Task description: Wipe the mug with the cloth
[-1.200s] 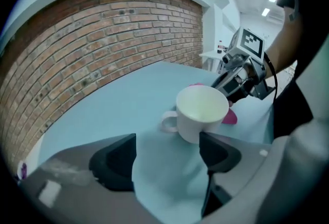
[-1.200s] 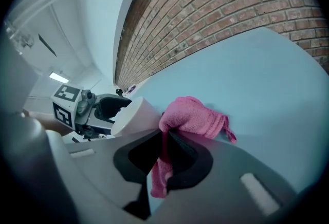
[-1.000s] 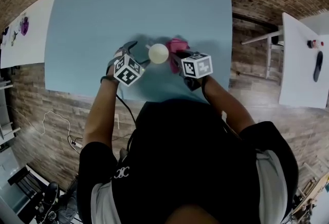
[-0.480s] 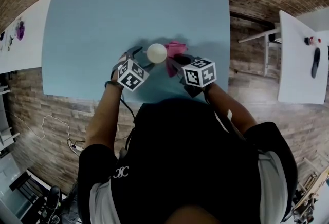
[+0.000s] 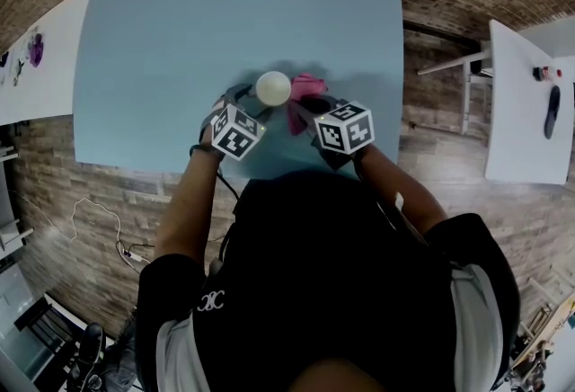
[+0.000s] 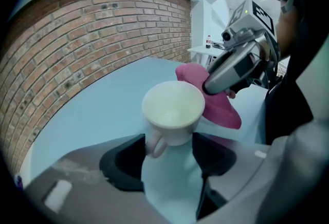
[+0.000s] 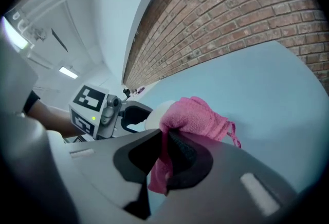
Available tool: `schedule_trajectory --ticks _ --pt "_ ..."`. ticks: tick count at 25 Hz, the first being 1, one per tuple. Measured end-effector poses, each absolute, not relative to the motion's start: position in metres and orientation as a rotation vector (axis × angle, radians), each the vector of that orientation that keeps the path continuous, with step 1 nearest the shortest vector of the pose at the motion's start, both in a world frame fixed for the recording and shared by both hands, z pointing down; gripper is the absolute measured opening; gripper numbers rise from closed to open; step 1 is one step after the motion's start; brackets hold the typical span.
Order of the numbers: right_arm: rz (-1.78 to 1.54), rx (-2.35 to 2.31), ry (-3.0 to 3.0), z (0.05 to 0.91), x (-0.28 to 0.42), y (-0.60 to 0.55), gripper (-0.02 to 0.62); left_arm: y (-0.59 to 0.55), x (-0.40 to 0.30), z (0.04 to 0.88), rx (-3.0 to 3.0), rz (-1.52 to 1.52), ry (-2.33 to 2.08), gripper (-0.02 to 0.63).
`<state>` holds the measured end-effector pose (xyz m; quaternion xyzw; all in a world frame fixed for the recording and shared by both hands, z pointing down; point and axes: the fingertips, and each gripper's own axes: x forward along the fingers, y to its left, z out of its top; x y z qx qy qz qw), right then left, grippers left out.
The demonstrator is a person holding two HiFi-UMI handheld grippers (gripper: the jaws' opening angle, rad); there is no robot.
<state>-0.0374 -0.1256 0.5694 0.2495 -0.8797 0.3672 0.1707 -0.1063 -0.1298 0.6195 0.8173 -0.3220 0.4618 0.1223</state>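
**Now: left jaws close in on the mug, cloth clamped at the right**

Well, head view first: the cream mug point(image 5: 273, 87) stands upright on the blue table point(image 5: 180, 40), near its front edge and just ahead of the person's 2 hands. The left gripper point(image 5: 250, 101) reaches in at the mug's near left. The right gripper point(image 5: 305, 111) carries the pink cloth point(image 5: 305, 86) just beside the mug on its right.

Over to the left gripper view: the mug sits squarely between the 2 jaws, mouth open to the camera. Its handle point(image 6: 154, 143) rests against the left-hand pad. Those jaws have just been closing on it, yet a thin sliver of table shows by the right-hand pad, so no firm clamp here. The cloth hangs right by the mug's far rim; I can't tell whether it touches.

Right gripper view: the jaws are clenched on the cloth. A fold is pinched between the pads and the bunched bulk sits past the tips, with the mug's pale side peeking out behind it.
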Motion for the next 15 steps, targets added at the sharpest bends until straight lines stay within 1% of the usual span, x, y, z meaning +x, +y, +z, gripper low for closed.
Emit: schedule_trajectory --ticks 2,3,8,11,13,15 --pt "1.043 0.702 -2.51 0.565 -0.04 -0.128 0.038 -0.128 -0.107 0.619 2.389 1.344 -0.962 0.213" --pt "1.043 0.686 -2.497 0.57 -0.043 -0.127 0.038 -0.127 -0.107 0.619 2.392 1.34 -0.972 0.168" --pt "1.029 0.638 -2.415 0.6 -0.049 -0.117 0.038 -0.125 -0.1 0.619 2.381 1.305 -0.989 0.164" --pt "1.011 0.62 -2.455 0.586 -0.053 -0.115 0.038 -0.121 -0.096 0.62 2.385 1.305 -0.963 0.158" --pt "0.992 0.597 -2.504 0.57 -0.061 -0.115 0.038 -0.117 -0.091 0.622 2.398 1.302 -0.932 0.135" --pt "0.975 0.578 -2.516 0.567 -0.069 -0.116 0.038 -0.113 -0.084 0.625 2.406 1.3 -0.908 0.135"
